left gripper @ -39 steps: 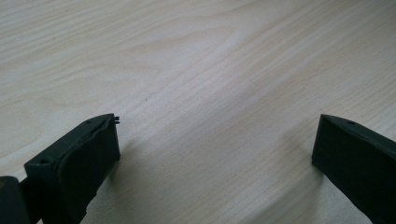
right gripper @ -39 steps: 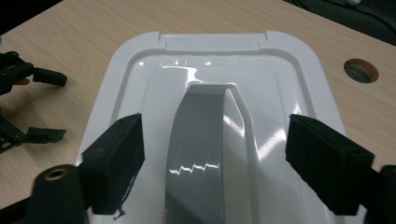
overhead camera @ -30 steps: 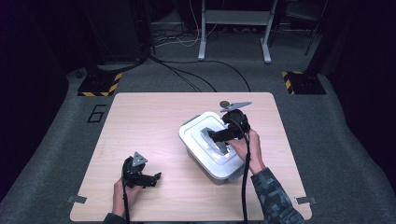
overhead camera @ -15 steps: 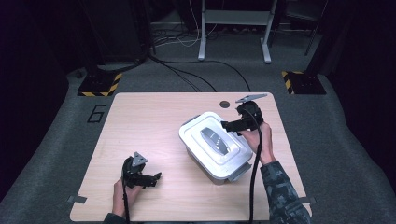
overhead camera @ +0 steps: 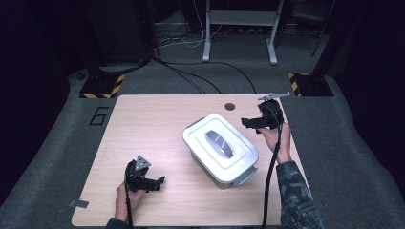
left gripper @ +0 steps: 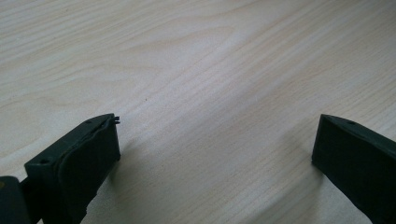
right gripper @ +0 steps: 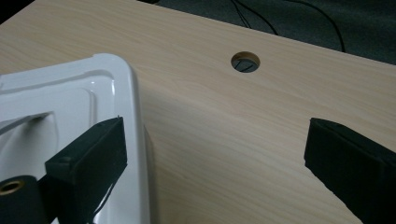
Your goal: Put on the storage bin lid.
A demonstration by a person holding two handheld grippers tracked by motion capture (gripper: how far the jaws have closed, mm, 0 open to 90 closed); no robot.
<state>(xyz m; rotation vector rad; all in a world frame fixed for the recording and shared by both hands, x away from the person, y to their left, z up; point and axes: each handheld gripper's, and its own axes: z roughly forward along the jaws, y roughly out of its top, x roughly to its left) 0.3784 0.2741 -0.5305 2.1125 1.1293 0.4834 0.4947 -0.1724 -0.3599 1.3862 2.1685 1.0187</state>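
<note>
The right gripper (overhead camera: 253,121), jaws apart, hovers right of the lidded container (overhead camera: 220,149); likely next: grasping its lid. The left gripper (overhead camera: 155,181), jaws apart, idles lower left.

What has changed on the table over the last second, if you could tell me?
The right gripper lifted off the lid of the white box, where it was a second ago, and drew back toward the table's far right edge; its jaws now stand open with nothing between them. The box, lid on, kept its place, and the left gripper stayed open near the front left of the table.
</note>
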